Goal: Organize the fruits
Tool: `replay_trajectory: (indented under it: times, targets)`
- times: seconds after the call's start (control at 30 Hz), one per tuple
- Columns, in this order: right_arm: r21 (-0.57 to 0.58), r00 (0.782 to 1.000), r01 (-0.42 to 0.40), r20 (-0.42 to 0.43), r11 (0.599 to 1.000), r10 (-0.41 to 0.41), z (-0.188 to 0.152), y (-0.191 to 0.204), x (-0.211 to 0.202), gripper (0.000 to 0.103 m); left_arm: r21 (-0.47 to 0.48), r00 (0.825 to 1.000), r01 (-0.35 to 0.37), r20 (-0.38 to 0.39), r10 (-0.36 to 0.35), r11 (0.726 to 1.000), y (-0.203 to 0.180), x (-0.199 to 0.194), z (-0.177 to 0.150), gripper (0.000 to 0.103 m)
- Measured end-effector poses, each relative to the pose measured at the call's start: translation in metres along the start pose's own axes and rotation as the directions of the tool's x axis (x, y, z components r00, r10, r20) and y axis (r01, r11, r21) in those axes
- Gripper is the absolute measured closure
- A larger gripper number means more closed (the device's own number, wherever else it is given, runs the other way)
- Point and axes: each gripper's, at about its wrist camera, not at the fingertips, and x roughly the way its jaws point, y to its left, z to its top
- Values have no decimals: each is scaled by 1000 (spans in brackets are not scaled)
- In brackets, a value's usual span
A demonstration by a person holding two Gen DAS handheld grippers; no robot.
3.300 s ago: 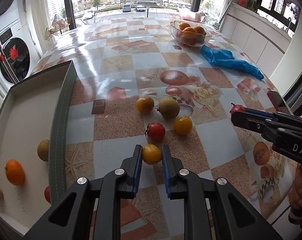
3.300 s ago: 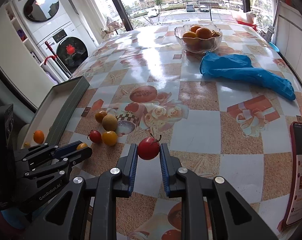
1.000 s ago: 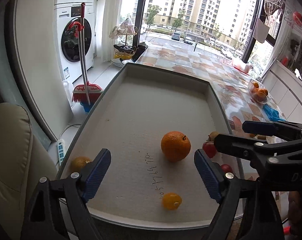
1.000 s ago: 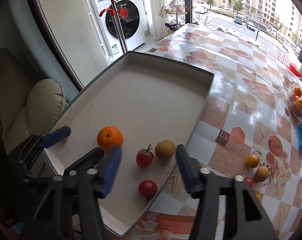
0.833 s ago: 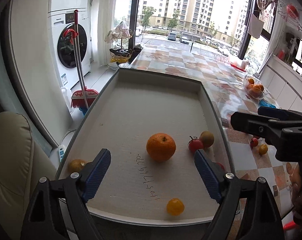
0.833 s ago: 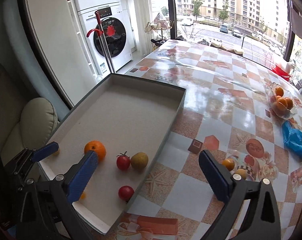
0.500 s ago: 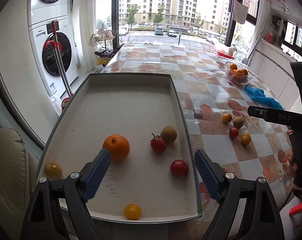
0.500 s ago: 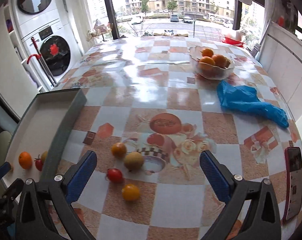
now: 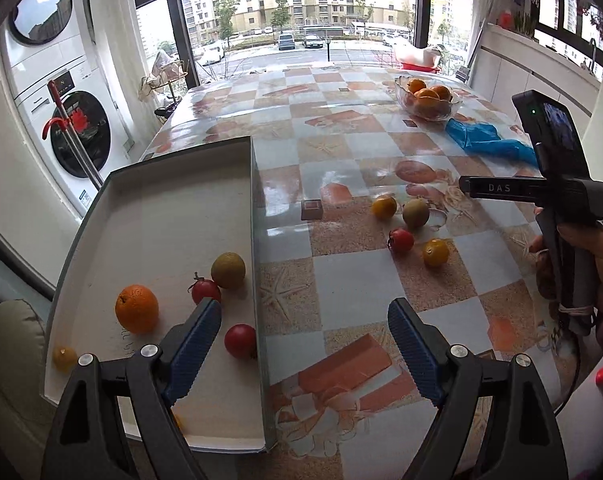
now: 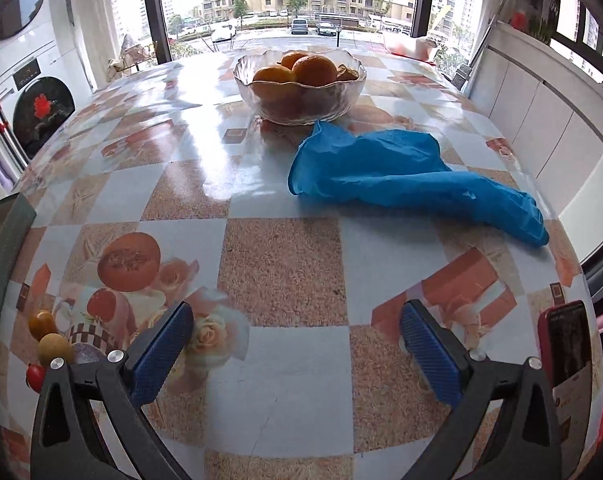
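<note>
In the left wrist view a grey-rimmed tray (image 9: 257, 216) holds an orange (image 9: 136, 309), two red tomatoes (image 9: 205, 290) (image 9: 240, 340), a brown kiwi-like fruit (image 9: 228, 265) and small yellow fruits (image 9: 64, 357). On the table lie two yellow fruits (image 9: 384, 206) (image 9: 436, 252), a brown fruit (image 9: 416, 213) and a red tomato (image 9: 401, 240). My left gripper (image 9: 304, 338) is open and empty above the tray's right rim. My right gripper (image 10: 297, 338) is open and empty over bare table; its side shows in the left wrist view (image 9: 501, 189).
A glass bowl of oranges (image 10: 299, 84) stands at the table's far side with a blue glove (image 10: 401, 176) in front of it. A red-cased phone (image 10: 569, 354) lies at the right edge. A washing machine (image 9: 77, 136) stands left of the table.
Both grippers let go of their fruit in the tray and opened wide. They have swung back right from the tray toward the table; the right gripper now faces the bowl.
</note>
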Motion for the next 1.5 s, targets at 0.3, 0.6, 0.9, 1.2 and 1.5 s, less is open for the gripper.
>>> replay_trajectory:
  times: [0.3, 0.6, 0.9, 1.2, 1.5]
  targets:
    - [2, 1000, -1, 1, 1000, 1, 0, 0, 0, 0, 46, 999, 20, -32, -18, 999, -33, 12, 5, 16]
    - [2, 1000, -1, 1, 1000, 1, 0, 0, -1, 0, 101, 998, 33, -51, -28, 994, -62, 17, 8, 16]
    - [2, 1000, -1, 1, 1000, 1, 0, 0, 0, 0, 77, 997, 24, -77, -18, 997, -57, 23, 7, 16]
    - [2, 1000, -1, 1, 1000, 1, 0, 0, 0, 0, 76, 996, 26, -92, -19, 997, -56, 28, 6, 16]
    - [2, 1000, -1, 1, 1000, 1, 0, 0, -1, 0, 53, 992, 21, -124, -15, 998, -50, 38, 1, 16]
